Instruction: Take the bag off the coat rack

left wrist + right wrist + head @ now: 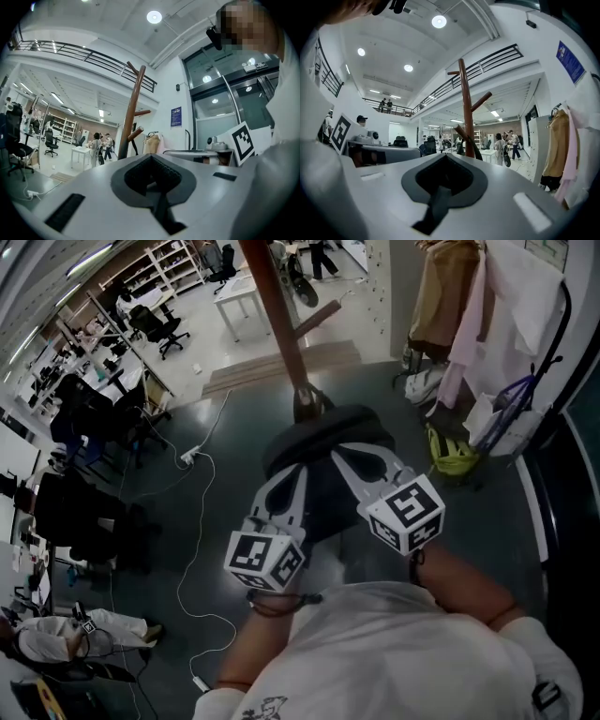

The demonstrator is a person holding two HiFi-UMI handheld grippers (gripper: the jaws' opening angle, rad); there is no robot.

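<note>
left gripper point(297, 473) and right gripper point(343, 455) both have their jaws pressed together on nothing. the dark bag point(323, 427) hangs just ahead of them on the coat rack point(277, 315), seemingly nearer the right one.

Dark glossy floor point(225, 442), brown rack point(279, 329) standing on it beside a low wooden platform point(246, 373), white cable point(192, 554) trailing from a power strip point(187, 457) at left, yellow-green item point(453, 454) at right, white table point(239, 298) and black chair point(155, 326) beyond
</note>
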